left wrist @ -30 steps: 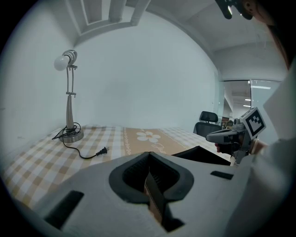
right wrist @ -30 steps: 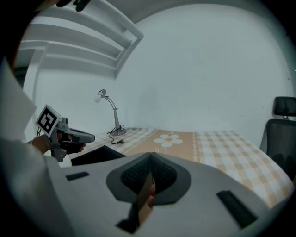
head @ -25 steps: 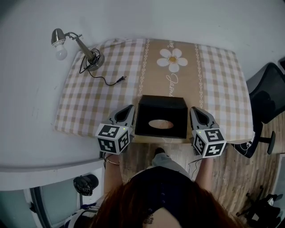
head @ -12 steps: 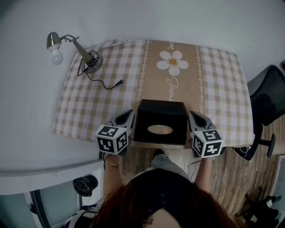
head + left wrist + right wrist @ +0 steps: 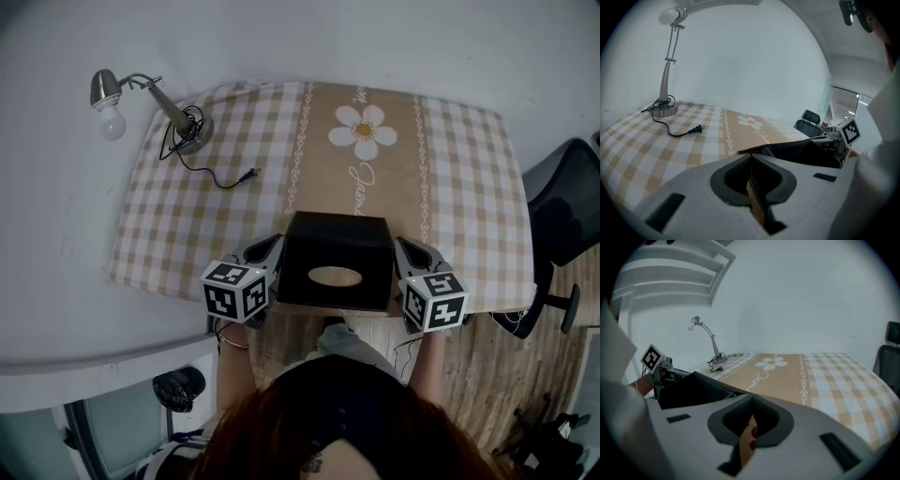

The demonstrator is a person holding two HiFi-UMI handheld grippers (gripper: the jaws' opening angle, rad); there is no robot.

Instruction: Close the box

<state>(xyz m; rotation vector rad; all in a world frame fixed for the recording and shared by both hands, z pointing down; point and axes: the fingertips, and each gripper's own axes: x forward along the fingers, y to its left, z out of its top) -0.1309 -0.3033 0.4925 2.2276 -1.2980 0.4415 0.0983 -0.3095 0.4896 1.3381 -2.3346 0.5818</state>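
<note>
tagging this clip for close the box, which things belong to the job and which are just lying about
In the job: black box; left gripper, shut on a cardboard strip; right gripper, shut on a second cardboard strip.
Lying about: desk lamp; its loose plug cord; office chair; checked tablecloth.

Heads up on the blind spots: from the head view the box (image 5: 336, 246) partly covers the tips of the left gripper (image 5: 267, 248) and right gripper (image 5: 410, 251). Each gripper view shows a brown card strip (image 5: 754, 194) pinched in the jaws. It's probably a box flap, but the gripper body hides where it joins. The chair (image 5: 562, 211) is cut off at the edge, and the script (image 5: 357, 178) on the counter cloth is too small to read.
</note>
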